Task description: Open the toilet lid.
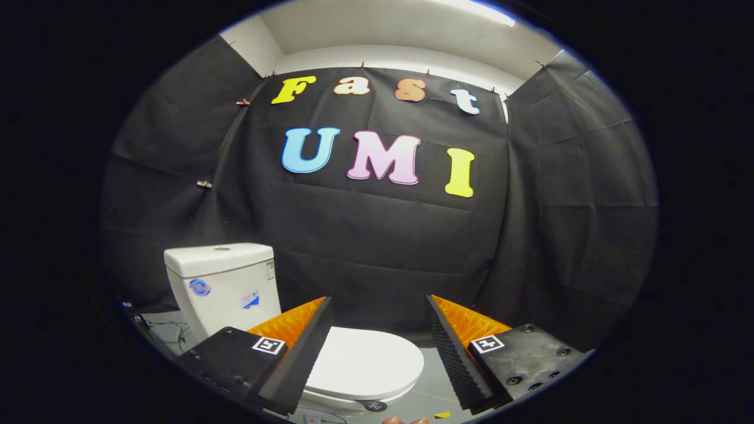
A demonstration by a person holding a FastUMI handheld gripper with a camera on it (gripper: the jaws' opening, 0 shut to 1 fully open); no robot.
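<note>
Two fingers of the gripper (377, 330) spread wide apart, nothing pinched between them. Toilet lid (368, 362) is down flat on the bowl, lying between the fingers and a bit below them; left finger overlaps its near-left edge in view, contact unclear. Toilet tank (221, 282) stands beyond the left finger, against the black cloth wall (383, 247). Cables (171, 330) on grey floor (433, 388) beside the tank.

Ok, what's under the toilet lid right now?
Can't tell: the lid lies shut, covering the bowl. Only the rim edge shows beneath it. The open claw hovers above, touching nothing.
</note>
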